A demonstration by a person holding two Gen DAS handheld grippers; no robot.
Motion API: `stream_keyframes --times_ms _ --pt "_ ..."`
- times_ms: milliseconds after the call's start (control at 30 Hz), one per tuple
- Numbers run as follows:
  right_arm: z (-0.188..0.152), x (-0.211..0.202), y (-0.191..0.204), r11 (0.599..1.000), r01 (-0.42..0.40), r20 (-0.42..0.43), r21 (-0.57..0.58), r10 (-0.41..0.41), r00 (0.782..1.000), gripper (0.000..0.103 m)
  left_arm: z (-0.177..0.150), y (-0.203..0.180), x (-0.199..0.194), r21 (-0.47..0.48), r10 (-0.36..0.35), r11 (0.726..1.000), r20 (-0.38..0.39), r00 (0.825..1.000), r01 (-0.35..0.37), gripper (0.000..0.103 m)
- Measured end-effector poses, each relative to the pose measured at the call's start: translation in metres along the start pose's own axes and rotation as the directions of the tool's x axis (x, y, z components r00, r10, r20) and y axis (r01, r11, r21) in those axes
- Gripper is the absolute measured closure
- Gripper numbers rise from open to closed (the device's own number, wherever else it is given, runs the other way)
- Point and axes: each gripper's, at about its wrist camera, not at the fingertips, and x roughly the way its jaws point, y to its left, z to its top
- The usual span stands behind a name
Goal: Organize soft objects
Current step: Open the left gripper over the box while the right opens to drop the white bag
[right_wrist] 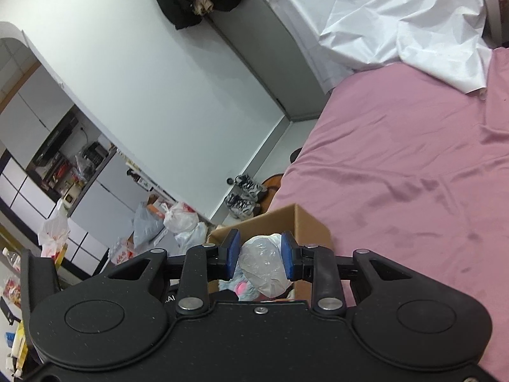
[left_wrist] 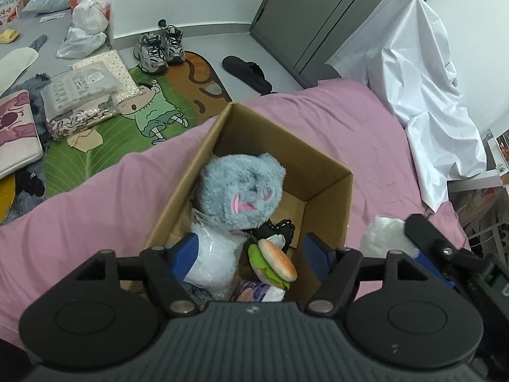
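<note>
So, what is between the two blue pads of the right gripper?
A white item wrapped in clear plastic sits between the pads of the right gripper, pressed by both, above the cardboard box. The right wrist view shows it.

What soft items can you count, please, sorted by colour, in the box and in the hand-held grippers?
Grey: 1, plush toy in the cardboard box
White, plastic-wrapped: 2, one in the box, one in the right hand-held gripper
Tan and green: 1, burger toy
Black: 1, item, mostly hidden
Total: 5

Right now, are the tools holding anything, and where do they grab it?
The right tool pinches a plastic-wrapped white soft toy by its sides. The left tool is open over the cardboard box, holding nothing.
</note>
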Motion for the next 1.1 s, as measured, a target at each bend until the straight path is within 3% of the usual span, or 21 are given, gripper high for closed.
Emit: stream_keyframes --times_ms 233,667,767,1100 --pt "0.004 0.013 0.012 1.000 0.027 -0.013 -0.013 -0.027 1.000 0.075 0.006 0.006 -0.007 0.004 -0.013 1.000 0.000 1.000 0.013 0.029" --pt "0.020 0.025 0.032 1.000 0.010 -0.059 -0.023 -0.011 0.998 0.071 0.018 0.013 -0.033 0.004 -0.006 1.000 0.020 1.000 0.006 0.011" --pt "0.021 0.028 0.034 0.999 0.041 -0.082 -0.032 -0.044 0.996 0.052 0.020 0.014 -0.037 0.006 0.001 1.000 0.018 1.000 -0.001 0.011" --pt "0.025 -0.005 0.038 0.998 0.053 -0.061 -0.028 -0.055 0.997 0.037 0.017 0.005 -0.058 0.045 0.011 0.999 0.022 1.000 -0.012 0.005"
